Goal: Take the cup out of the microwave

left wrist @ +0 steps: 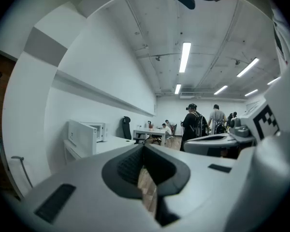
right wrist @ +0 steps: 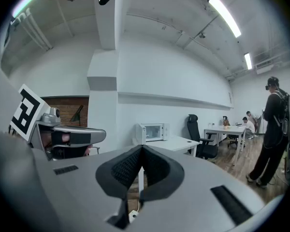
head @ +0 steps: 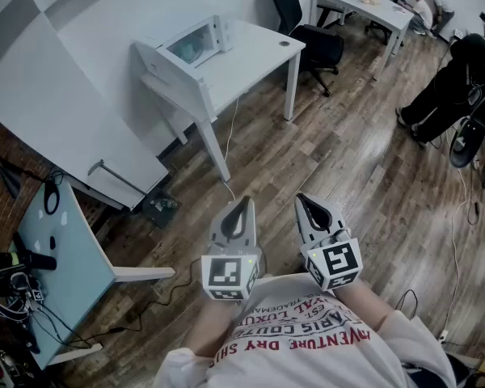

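Note:
A white microwave (head: 192, 44) stands on a white table (head: 259, 51) at the far side of the room, its door swung open toward the left. It also shows small in the left gripper view, microwave (left wrist: 87, 135), and in the right gripper view, microwave (right wrist: 152, 132). I cannot make out a cup inside it. My left gripper (head: 241, 203) and right gripper (head: 305, 200) are held side by side close to my chest, well short of the table, pointing toward it. Both are shut with nothing between the pads, as seen on the left gripper (left wrist: 144, 146) and the right gripper (right wrist: 141, 148).
Wooden floor lies between me and the table. A black office chair (head: 317, 43) stands right of the table. A person (head: 453, 83) stands at the far right, others sit at a distant table (head: 364, 5). A glass-topped desk (head: 61, 253) with cables is at my left.

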Demonstrator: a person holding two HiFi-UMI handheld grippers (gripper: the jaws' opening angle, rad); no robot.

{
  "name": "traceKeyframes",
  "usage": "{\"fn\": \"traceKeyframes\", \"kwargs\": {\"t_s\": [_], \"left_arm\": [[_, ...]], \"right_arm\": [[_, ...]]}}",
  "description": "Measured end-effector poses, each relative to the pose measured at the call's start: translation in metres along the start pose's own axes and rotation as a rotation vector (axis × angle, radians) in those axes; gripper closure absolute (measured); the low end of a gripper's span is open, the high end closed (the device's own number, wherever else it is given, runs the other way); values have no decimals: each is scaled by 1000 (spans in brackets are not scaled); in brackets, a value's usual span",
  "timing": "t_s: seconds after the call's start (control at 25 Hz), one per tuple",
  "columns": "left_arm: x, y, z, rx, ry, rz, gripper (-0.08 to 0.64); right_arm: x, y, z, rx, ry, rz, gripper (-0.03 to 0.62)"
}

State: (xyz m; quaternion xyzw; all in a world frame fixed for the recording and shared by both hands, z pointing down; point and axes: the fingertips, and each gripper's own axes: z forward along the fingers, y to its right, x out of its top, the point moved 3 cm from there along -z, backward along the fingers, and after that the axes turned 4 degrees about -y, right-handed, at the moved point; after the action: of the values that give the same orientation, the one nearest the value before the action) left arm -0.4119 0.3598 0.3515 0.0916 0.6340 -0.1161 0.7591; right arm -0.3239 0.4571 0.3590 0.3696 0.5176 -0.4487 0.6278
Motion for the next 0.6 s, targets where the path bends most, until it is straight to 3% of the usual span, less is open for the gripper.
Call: {"fn": "traceKeyframes", "kwargs": {"t_s": [0.6], "left_arm": [[-9,-1,20,23,-40,-42,552]], "right_arm": [[-7,13,13,37,-16,20,588]]}}
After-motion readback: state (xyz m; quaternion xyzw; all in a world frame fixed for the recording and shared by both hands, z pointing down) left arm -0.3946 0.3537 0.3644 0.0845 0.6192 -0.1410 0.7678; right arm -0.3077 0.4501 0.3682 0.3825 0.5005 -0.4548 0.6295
